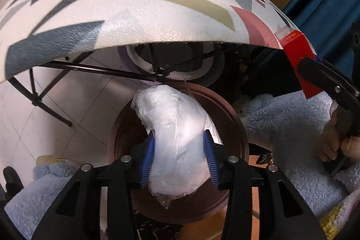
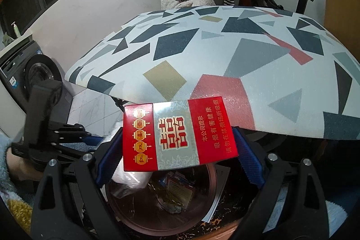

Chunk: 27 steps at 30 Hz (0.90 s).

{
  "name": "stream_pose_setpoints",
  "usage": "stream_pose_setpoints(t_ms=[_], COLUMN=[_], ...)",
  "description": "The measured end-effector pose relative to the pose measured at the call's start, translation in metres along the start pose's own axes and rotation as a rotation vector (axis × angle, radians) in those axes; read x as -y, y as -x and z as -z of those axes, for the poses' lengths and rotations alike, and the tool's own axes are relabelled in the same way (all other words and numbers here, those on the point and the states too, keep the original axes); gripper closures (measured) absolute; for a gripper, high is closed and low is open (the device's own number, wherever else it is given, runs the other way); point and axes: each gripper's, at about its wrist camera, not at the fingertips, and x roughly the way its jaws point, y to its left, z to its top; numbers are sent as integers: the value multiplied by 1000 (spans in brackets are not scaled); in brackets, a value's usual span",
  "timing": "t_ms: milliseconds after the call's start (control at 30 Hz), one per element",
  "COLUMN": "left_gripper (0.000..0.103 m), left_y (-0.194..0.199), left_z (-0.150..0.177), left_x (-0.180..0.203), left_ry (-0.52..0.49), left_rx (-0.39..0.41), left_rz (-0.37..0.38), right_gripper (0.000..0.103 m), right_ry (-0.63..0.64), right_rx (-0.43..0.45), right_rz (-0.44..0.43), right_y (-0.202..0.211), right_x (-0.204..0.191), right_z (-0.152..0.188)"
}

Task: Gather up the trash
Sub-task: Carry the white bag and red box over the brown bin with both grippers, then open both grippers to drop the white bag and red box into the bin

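Looking down along your left gripper, you see a crumpled white plastic bag between its blue pads. Both pads lie against the sides of the bag, so the jaws are closed on it at a middling width. The bag hangs directly over the round brown trash bin, which stands on the floor just below the edge of the table with its geometric-patterned cover.

Your right gripper is clamped on a red cigarette pack, held flat with its printed face toward the camera. The blue pads press on the two short ends of the pack. The pack sits above the same bin, whose opening shows below it; wrappers and a clear plastic piece already lie inside.

In the left wrist view, the pack and the right gripper appear at the right edge, beside the table edge. A light blue fleece sleeve covers your arm there, and your right hand grips the handle. A tiled floor lies left of the bin.
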Motion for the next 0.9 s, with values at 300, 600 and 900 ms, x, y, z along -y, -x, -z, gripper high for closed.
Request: stream_pose_setpoints(t_ms=[300,600,900], left_gripper=[30,18,11], left_y=[32,100,131], left_z=[-6,-2,-1], left_x=[-13,-14,-17], left_ry=[47,63,78], left_rx=[115,315,414], left_rz=[2,-86,-174], right_gripper=[13,13,13], right_ry=[-11,78,166], right_rx=[-37,-115,-220], right_rz=[10,8,13], right_y=[-8,-30,-60], right_x=[3,-15,-39], right_z=[3,12,26])
